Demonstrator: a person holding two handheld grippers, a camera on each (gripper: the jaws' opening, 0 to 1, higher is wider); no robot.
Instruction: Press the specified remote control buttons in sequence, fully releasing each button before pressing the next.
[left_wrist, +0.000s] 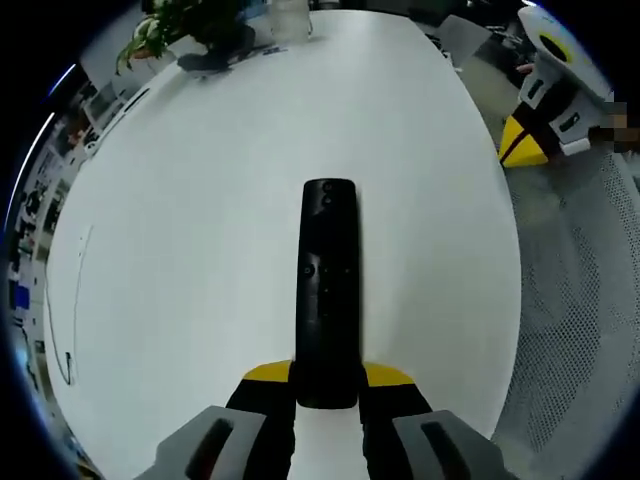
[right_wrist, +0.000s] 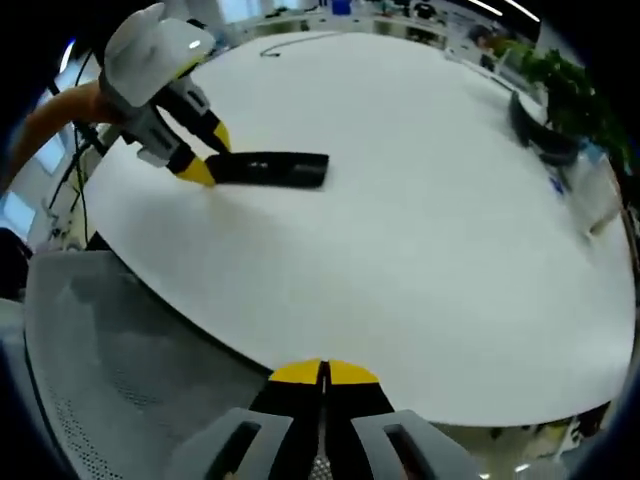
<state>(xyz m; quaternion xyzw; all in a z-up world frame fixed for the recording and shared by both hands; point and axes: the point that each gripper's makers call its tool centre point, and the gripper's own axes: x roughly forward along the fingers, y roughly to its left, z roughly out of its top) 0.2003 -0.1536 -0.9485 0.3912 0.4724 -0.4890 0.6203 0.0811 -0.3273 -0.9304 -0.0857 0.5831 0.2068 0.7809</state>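
the remote control (left_wrist: 328, 290) looks like matt black plastic, smooth with a faint sheen. the table (left_wrist: 200, 250) is a smooth white surface, matt (laminate, by the look). the left hand-held gripper (left_wrist: 328, 385) has grey plastic arms and matt yellow tips. the chair (right_wrist: 110, 350) has grey perforated mesh.

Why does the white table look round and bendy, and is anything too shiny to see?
Left gripper view: the fisheye lens bends the table; the remote stays sharp, its buttons faint. Right gripper view: same bending, soft even light, no strong glare; the plant looks blurry near the edge.
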